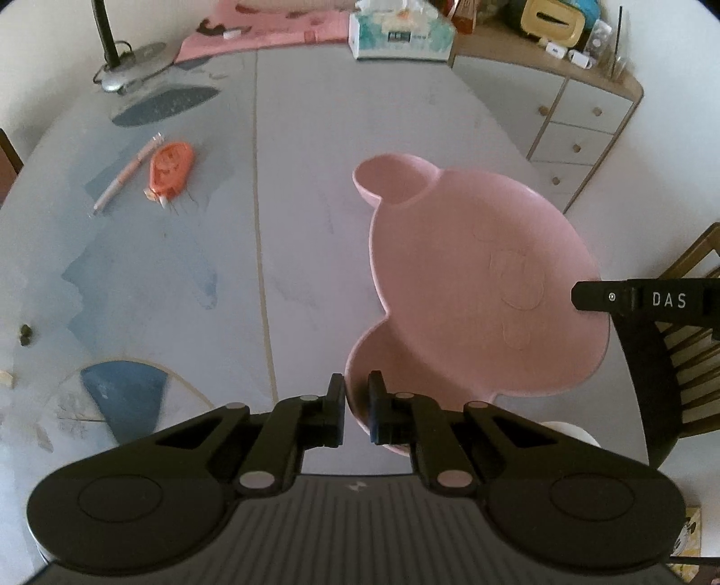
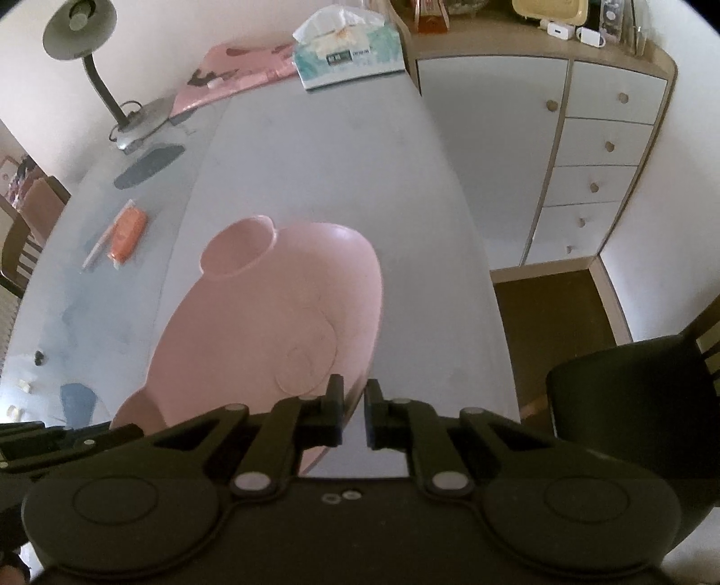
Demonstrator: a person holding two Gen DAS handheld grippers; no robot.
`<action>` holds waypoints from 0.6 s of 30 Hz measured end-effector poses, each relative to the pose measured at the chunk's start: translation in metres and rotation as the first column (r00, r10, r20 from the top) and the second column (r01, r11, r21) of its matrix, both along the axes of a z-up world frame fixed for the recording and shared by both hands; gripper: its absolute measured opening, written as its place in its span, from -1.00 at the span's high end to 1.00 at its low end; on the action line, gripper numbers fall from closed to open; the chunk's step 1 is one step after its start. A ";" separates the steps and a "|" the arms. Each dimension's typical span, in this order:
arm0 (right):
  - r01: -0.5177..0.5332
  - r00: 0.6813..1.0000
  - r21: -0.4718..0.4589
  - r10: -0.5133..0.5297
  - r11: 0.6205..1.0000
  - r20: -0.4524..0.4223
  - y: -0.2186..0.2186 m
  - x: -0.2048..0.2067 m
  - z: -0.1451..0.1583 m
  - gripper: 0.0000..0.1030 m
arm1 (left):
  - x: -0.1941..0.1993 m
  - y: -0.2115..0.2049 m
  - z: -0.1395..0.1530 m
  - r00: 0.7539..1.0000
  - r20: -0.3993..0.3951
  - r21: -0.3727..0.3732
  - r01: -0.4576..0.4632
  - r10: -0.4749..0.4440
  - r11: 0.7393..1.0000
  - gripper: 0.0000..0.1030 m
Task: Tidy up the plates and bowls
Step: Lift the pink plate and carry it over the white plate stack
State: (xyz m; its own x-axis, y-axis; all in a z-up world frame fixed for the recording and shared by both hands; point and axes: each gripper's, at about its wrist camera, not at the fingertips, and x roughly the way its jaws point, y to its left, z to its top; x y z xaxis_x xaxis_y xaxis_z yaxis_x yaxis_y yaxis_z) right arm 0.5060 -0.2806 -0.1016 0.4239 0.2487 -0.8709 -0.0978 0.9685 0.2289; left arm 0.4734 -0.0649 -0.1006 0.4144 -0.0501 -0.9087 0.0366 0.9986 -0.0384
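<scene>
Left wrist view shows the left gripper pinching one round ear of a pink plate. Its two black fingers are almost closed, with the thin pink rim squeezed between them. The plate is shaped like a bear's head — a big round middle with two small round ears. One ear is at the fingers, and the other ear points toward the far end of the table. A faint face is pressed into the middle of the plate. At the right edge of this view, a black finger of the right gripper sits on the plate's other rim.

Right wrist view shows the right gripper closed nearly all the way on the right-hand rim of the same pink plate. So both grippers hold the plate, one on each side. I cannot tell if the plate still touches the table.

On the grey table, off to the left, lie an orange tape roller and a pink pen side by side. At the far end stand a tissue box and a grey desk lamp — a pink mat lies between them. A white cabinet with drawers stands to the right of the table.
</scene>
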 end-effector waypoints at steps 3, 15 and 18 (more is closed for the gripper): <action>0.001 1.000 0.009 -0.001 1.000 0.022 0.001 -0.004 0.012 0.81 | -0.007 0.002 0.011 1.000 0.009 -0.005 -0.002 0.002 1.000 0.84; 0.022 0.995 0.021 -0.024 1.000 0.099 0.013 -0.060 0.073 0.81 | -0.069 0.025 0.070 0.998 0.064 -0.040 0.012 -0.010 0.999 0.84; 0.028 0.992 0.020 -0.031 0.999 0.125 0.020 -0.081 0.090 0.81 | -0.091 0.033 0.085 0.996 0.085 -0.041 0.028 -0.025 0.999 0.84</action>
State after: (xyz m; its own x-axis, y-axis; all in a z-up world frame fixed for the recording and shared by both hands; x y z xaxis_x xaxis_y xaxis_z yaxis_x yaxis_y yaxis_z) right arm 0.4250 -0.2610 -0.0114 0.5364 0.2496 -0.8062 -0.0983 0.9672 0.2341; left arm 0.3825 -0.0315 -0.0157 0.4873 -0.1000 -0.8675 0.0678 0.9948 -0.0766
